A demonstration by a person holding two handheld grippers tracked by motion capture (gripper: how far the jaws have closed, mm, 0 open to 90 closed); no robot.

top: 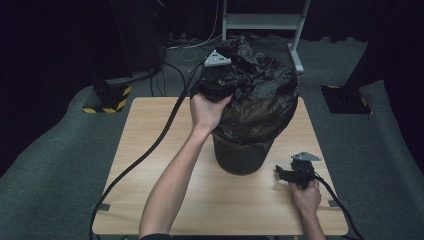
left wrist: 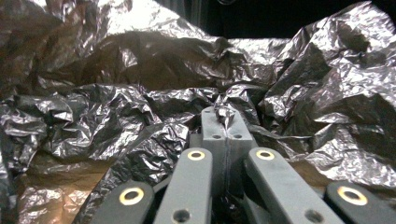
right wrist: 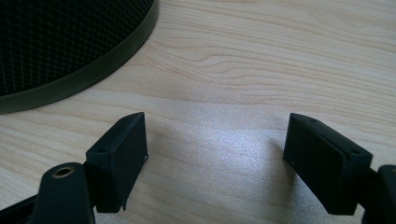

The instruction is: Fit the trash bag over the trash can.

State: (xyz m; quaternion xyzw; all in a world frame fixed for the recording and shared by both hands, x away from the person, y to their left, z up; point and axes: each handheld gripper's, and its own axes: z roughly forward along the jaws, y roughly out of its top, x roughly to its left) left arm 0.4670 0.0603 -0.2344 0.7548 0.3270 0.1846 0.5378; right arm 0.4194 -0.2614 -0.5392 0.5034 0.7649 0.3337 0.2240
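Left gripper (left wrist: 226, 122) has its jaws pinched together on a fold of the black bin bag (left wrist: 140, 93), up at the bag's top left edge in the high view. Bag is draped over the mesh bin (top: 243, 156), mid-table, rim covered. Right gripper (right wrist: 215, 154) rests on the wooden table (top: 150, 150) just right of the bin base, jaws wide apart, nothing between them.

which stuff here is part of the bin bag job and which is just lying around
In the job:
black bin bag
mesh bin
left tongs, shut on a fold of the bag
right tongs, open, resting on the table

Lying about:
white metal frame
floor cables
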